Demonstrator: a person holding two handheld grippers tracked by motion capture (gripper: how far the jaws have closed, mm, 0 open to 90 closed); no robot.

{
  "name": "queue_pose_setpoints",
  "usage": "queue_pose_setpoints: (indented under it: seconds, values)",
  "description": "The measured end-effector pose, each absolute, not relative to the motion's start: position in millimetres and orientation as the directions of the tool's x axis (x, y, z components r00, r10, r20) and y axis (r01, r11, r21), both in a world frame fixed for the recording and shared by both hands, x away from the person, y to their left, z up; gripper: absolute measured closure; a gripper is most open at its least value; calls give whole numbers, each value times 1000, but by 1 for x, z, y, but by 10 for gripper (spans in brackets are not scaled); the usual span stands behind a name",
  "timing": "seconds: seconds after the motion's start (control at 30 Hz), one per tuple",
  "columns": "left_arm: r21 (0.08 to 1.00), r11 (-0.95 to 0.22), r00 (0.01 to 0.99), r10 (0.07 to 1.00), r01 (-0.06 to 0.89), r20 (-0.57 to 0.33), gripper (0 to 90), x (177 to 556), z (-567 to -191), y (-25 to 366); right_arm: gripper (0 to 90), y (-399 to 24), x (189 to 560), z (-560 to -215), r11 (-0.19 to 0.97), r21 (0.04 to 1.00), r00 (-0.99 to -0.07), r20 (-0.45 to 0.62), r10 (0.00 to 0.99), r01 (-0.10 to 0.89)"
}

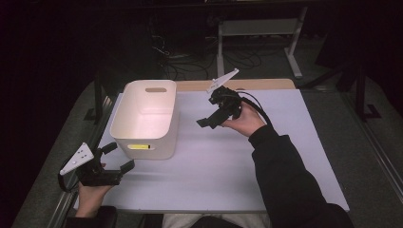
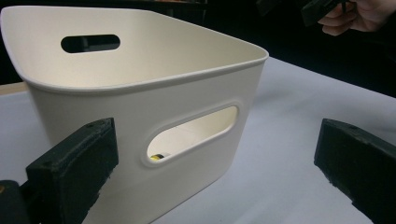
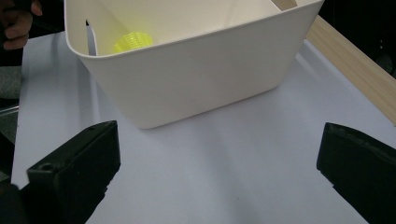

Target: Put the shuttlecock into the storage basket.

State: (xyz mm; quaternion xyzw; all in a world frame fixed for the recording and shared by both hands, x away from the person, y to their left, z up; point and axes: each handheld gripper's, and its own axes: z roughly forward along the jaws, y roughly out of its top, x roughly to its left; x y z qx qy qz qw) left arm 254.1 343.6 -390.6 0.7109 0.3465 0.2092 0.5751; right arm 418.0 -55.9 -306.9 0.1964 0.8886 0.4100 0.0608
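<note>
Cream plastic is what I have in front of both claws: a bin (image 1: 147, 118) with slot handles, standing upright on the white-covered table (image 1: 228, 156), toward the far left corner. Its near end wall faces my left claw (image 1: 116, 156), and through the handle slot in that wall I catch a sliver of something yellow (image 2: 159, 157) on the bin's floor. From the right gripper view the same yellow thing (image 3: 133, 42) shows as a small ribbed or meshed object lying inside the bin, close to the wall with the slot; I cannot tell what it is.

My left claw sits near the table's left edge at the near side, just short of the bin and not touching it. Its jaws are spread wide with nothing between them.

My right claw (image 1: 205, 122) is held up over the middle of the table, to the right of the bin and pointing toward it, clear of it. Its jaws too stand wide apart, released, gripping nothing.

A strip of bare wood (image 3: 355, 65) runs along the table's far edge, behind the bin.
</note>
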Motion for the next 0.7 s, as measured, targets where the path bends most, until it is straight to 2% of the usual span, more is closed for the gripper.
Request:
queue_pose_setpoints:
  seconds: [0.7]
  values:
    - [963,-96,667,738,253,-102,0,254,-391,344,0,-95,407,-322,553,769,-893,51,446,320]
